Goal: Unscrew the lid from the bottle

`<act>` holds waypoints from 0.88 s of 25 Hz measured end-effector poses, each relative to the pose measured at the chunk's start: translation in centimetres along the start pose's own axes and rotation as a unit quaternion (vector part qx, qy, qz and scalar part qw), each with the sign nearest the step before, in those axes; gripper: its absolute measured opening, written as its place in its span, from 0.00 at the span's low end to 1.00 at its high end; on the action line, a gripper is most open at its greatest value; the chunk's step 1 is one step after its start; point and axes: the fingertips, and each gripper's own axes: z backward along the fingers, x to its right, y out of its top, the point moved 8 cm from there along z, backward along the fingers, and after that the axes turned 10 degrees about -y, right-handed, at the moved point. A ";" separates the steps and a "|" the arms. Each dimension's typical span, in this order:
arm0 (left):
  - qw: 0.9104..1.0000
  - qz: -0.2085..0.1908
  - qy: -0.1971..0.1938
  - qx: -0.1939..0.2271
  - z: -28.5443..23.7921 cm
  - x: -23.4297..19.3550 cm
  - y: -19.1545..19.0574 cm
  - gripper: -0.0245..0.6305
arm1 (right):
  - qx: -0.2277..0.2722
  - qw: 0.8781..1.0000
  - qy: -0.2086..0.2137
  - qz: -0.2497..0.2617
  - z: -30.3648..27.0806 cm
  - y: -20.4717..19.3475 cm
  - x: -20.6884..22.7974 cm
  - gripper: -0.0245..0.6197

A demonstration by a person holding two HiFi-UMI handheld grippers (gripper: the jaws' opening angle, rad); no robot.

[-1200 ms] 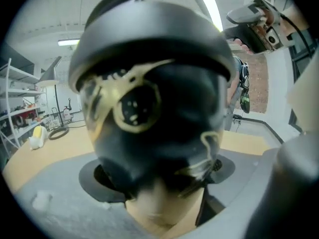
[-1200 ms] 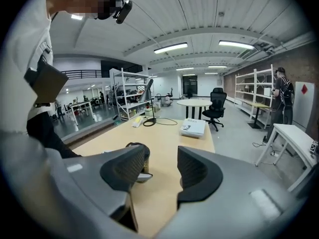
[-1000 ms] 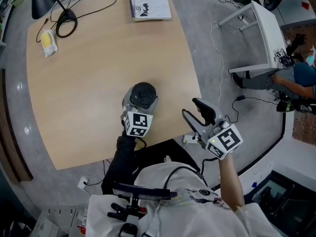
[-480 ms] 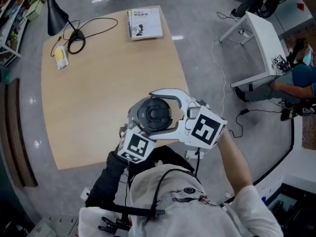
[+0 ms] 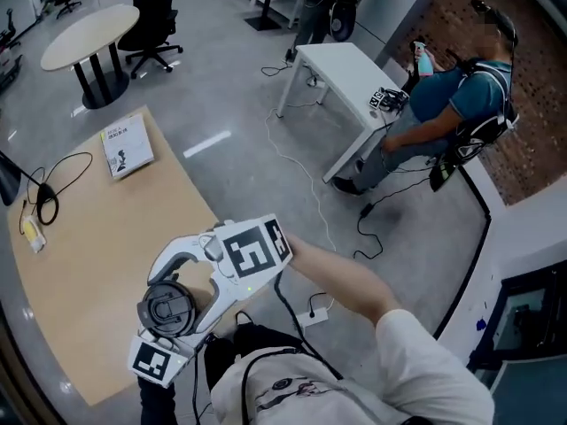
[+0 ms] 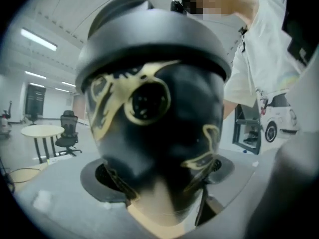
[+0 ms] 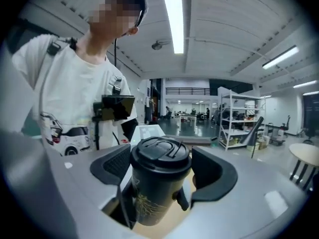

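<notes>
Two tools in play. Pinches the dark, gold-patterned bottle (image 6: 154,133) low on its body with the left tool (image 6: 162,180), at the near right edge of the worktop (image 5: 80,273). Holds the right tool (image 7: 160,172) spread either side of the lid (image 7: 160,152), not yet clamped on it. Looks rigid, light and smooth-walled, so probably apt to spin in a loose grip; best to take the lid squarely at its rim. Counts out as one bottle and one lid; farther left, one book (image 5: 124,149) and one coiled cable (image 5: 46,204).
</notes>
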 end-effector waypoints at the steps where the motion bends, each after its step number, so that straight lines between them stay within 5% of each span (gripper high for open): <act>1: 1.000 0.008 -0.011 0.001 -0.1 0.5 0.3 0.68 | 0.000 1.000 0.014 -0.007 0.4 0.4 -0.1 0.63; 9: 0.995 -0.037 0.045 -0.080 -1.0 0.2 1.8 0.67 | -0.081 0.992 -0.097 0.001 -0.2 2.6 -1.6 0.81; 18: 0.995 -0.088 0.007 -0.054 4.7 2.3 3.6 0.68 | -0.025 0.999 0.004 0.021 -5.8 6.5 -2.7 0.80; 22: 0.987 -0.097 -0.110 -0.061 5.6 5.0 3.2 0.68 | -0.030 0.985 0.161 0.048 -7.0 7.3 -4.5 0.80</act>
